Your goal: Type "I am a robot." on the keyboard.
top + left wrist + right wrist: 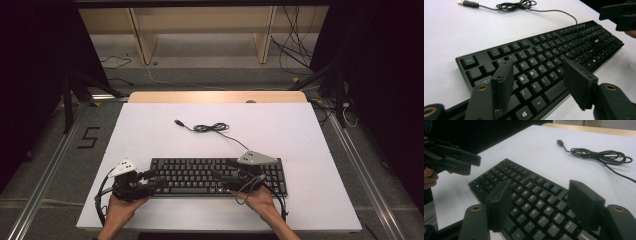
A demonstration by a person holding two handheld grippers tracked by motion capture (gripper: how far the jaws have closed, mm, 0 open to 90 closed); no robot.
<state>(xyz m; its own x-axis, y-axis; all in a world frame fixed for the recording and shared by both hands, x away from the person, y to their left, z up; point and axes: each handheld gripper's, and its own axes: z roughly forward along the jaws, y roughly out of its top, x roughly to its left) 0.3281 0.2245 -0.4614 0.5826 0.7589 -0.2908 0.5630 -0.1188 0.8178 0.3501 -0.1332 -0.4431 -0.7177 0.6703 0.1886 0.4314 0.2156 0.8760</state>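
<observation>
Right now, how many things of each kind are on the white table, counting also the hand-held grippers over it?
Keyboard: 1, black
Keyboard cable with USB plug: 1, black
Hand-held grippers: 2, the left hand-held gripper and the right hand-held gripper, both over the keyboard
Total: 4

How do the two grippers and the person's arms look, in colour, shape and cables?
Both the left gripper and the right gripper are black, each with two flat, blocky jaws fixed by brass-coloured screws. Each carries a grey three-cornered plate on top, and a black cable loops away from it. The forearms are bare, with no sleeves in the frame.
</observation>
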